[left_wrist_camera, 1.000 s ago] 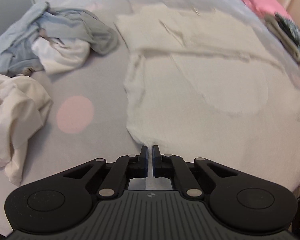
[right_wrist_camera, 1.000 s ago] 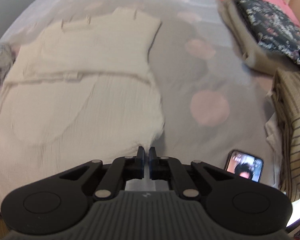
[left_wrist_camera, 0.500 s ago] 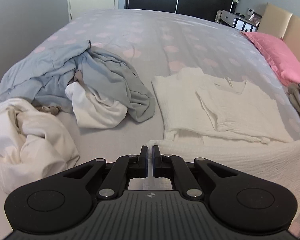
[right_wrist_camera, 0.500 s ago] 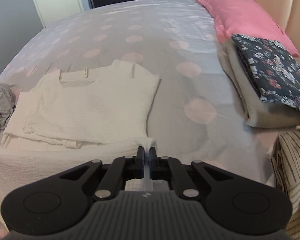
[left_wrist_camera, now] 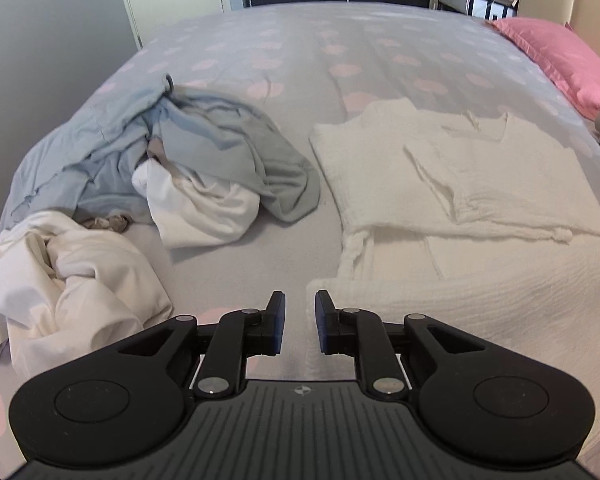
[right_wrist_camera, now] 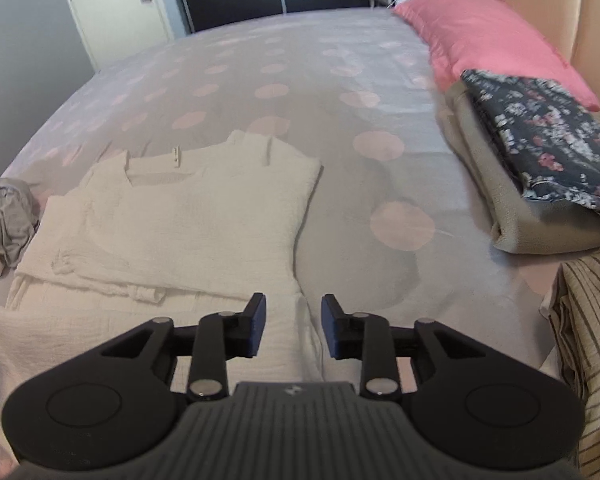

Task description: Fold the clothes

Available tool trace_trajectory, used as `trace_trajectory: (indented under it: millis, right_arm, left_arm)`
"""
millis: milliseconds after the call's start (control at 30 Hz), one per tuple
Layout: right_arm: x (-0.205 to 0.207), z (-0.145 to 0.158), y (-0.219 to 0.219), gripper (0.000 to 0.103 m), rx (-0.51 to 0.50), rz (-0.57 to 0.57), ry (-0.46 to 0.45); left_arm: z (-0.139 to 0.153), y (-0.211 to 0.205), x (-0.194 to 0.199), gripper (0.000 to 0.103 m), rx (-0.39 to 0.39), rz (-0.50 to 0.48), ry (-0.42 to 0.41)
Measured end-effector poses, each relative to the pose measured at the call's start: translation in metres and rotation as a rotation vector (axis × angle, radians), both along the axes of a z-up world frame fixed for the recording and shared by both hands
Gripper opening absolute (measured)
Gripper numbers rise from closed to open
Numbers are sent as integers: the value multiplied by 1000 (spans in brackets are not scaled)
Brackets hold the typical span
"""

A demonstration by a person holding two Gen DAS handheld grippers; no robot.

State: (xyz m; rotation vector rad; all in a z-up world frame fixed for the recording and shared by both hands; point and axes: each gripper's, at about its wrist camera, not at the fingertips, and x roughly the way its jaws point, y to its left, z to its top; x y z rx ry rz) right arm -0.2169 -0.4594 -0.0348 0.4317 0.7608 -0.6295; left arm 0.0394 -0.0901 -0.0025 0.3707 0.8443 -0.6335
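Note:
A cream textured garment (left_wrist_camera: 460,208) lies flat on the bed, its sleeves folded in and its lower part folded up toward the collar. It also shows in the right wrist view (right_wrist_camera: 188,232). My left gripper (left_wrist_camera: 300,316) is open at the folded edge's left corner, which lies loose between the jaws. My right gripper (right_wrist_camera: 292,320) is open over the folded edge's right corner, holding nothing.
A heap of blue-grey and white clothes (left_wrist_camera: 188,168) and a crumpled white garment (left_wrist_camera: 72,280) lie left of the cream one. Folded clothes (right_wrist_camera: 540,160), a striped fabric (right_wrist_camera: 588,340) and a pink pillow (right_wrist_camera: 480,36) sit at the right on the dotted grey bedspread (right_wrist_camera: 300,100).
Both grippers carried the garment's lower edge up and forward, laid it down as a fold, then opened and let it go.

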Motion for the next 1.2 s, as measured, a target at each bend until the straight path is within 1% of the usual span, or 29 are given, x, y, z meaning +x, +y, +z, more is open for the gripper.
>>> trace_trajectory:
  millis: [33, 167, 200, 233, 300, 367, 433, 467, 533, 567, 633, 667, 733, 800, 833, 900, 967, 1033, 1100, 1167, 1200]
  right_arm:
    - [-3, 1, 6, 39, -26, 10, -28]
    - [-3, -1, 31, 40, -118, 94, -29]
    - [-3, -3, 37, 40, -134, 114, -23]
    - [-2, -5, 44, 40, -137, 165, -12]
    - [-2, -7, 65, 41, -205, 270, 11]
    - [-3, -11, 91, 42, -295, 398, 52]
    - [-7, -17, 113, 42, -343, 510, 77]
    - [-9, -21, 123, 41, -364, 555, 87]
    - [-12, -31, 142, 42, -413, 612, 138]
    - [-13, -39, 152, 42, -447, 635, 180]
    - [-18, -57, 174, 41, -473, 710, 269]
    - [-22, -64, 185, 41, -484, 752, 294]
    - [-32, -76, 211, 41, -540, 855, 329]
    - [-44, -84, 235, 42, -615, 960, 339]
    - [-49, -86, 243, 42, -635, 1000, 345]
    - [-58, -92, 256, 46, -688, 1062, 367]
    - [-66, -98, 263, 46, -739, 1104, 388]
    - [-71, -100, 263, 46, -759, 1112, 404]
    - [-73, -102, 261, 47, -778, 1102, 415]
    - [-74, -105, 260, 48, -799, 1094, 428]
    - [-74, -107, 259, 48, -811, 1088, 437]
  left_arm:
    - [1, 0, -2, 15, 0, -2, -7]
    - [3, -1, -10, 15, 2, -11, -35]
    - [2, -2, -14, 15, 10, -32, -44]
    - [0, -3, -19, 15, 20, -55, -53]
    - [-2, -5, -29, 15, 38, -102, -71]
    - [-6, -7, -42, 15, 68, -179, -90]
    - [-12, -7, -58, 15, 101, -250, -114]
    - [-15, -7, -67, 15, 119, -278, -131]
    - [-26, -7, -81, 15, 171, -308, -144]
    - [-31, -7, -88, 15, 197, -322, -150]
    - [-43, -6, -107, 15, 265, -358, -188]
    - [-49, -6, -120, 15, 298, -402, -219]
    - [-60, -5, -145, 15, 364, -495, -284]
    - [-71, -3, -166, 15, 408, -593, -321]
    - [-76, -1, -174, 15, 425, -640, -331]
    - [-86, 5, -188, 16, 462, -732, -356]
    - [-95, 11, -200, 23, 503, -804, -386]
    - [-101, 17, -205, 28, 530, -852, -399]
    - [-107, 22, -210, 34, 557, -880, -413]
    - [-113, 27, -214, 47, 592, -908, -459]
    - [-118, 29, -216, 47, 618, -921, -487]
